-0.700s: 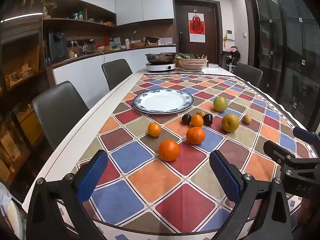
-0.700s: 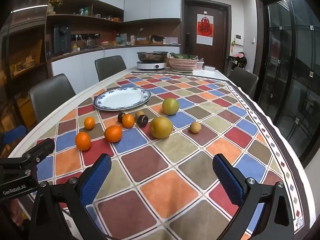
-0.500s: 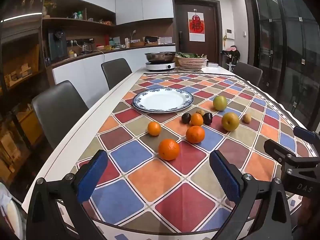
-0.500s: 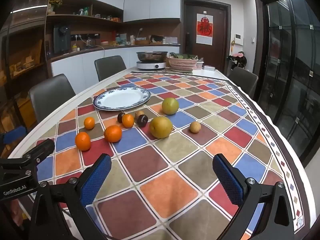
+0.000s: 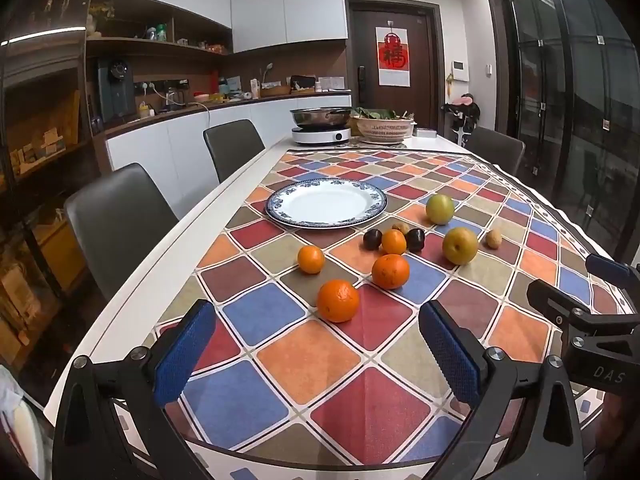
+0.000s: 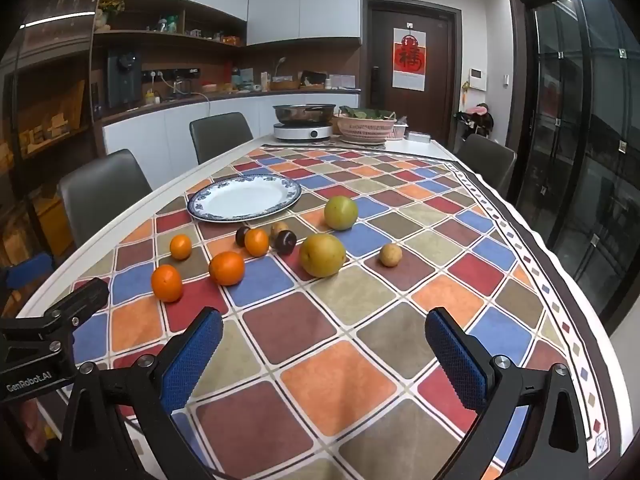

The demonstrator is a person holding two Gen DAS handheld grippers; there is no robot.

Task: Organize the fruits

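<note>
An empty white plate with a blue rim [image 5: 326, 208] [image 6: 244, 197] lies on the checked tablecloth. In front of it lie several oranges, the nearest [image 5: 338, 300] [image 6: 166, 282], two dark plums [image 5: 372, 238] [image 6: 285, 241], a yellow pear [image 5: 460, 245] [image 6: 322, 255], a green apple [image 5: 439, 209] [image 6: 340, 212] and a small brown fruit [image 5: 493, 238] [image 6: 390, 255]. My left gripper [image 5: 316, 354] is open and empty, low over the table's near edge, just short of the nearest orange. My right gripper [image 6: 324, 356] is open and empty, to its right.
An induction cooker with a steel pot [image 5: 320, 126] and a basket of greens [image 5: 385, 127] stand at the table's far end. Grey chairs [image 5: 116, 216] line the left side, another [image 6: 486, 162] on the right. The right gripper's body shows in the left wrist view [image 5: 592, 332].
Both grippers have barely moved. The fruits and the plate lie where they were.
</note>
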